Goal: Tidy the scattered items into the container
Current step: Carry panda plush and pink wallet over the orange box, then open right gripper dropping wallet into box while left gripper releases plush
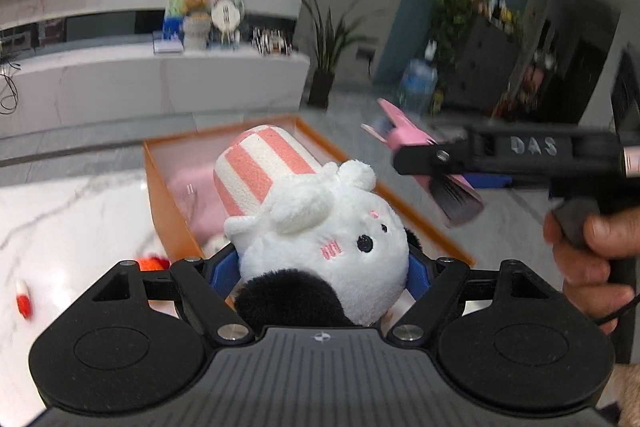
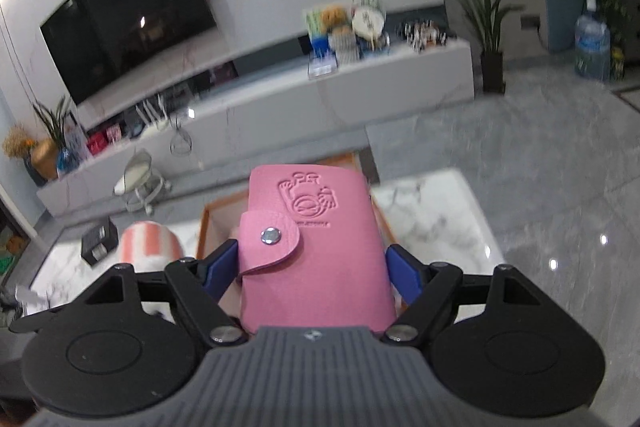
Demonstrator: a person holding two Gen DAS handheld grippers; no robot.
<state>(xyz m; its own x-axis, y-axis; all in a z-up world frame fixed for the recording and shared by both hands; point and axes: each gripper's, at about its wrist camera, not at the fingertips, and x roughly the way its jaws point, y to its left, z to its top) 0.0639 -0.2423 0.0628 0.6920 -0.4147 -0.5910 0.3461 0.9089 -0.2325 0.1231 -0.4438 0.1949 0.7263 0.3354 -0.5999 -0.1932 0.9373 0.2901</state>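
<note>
A white plush toy with a pink-and-white striped hat and black patches sits between the blue pads of my left gripper, which is shut on it. The toy hangs over the near end of the orange box. In the left wrist view my right gripper comes in from the right, beside the box's right wall, shut on a pink card wallet. From the right wrist camera, the right gripper clamps the pink snap-flap wallet in front of the orange box. The plush's striped hat shows at left.
The box stands on a white marble table and holds a pink item. A small red-and-white item and an orange-red item lie left of the box. A black box sits at the table's far left. A hand grips the right gripper's handle.
</note>
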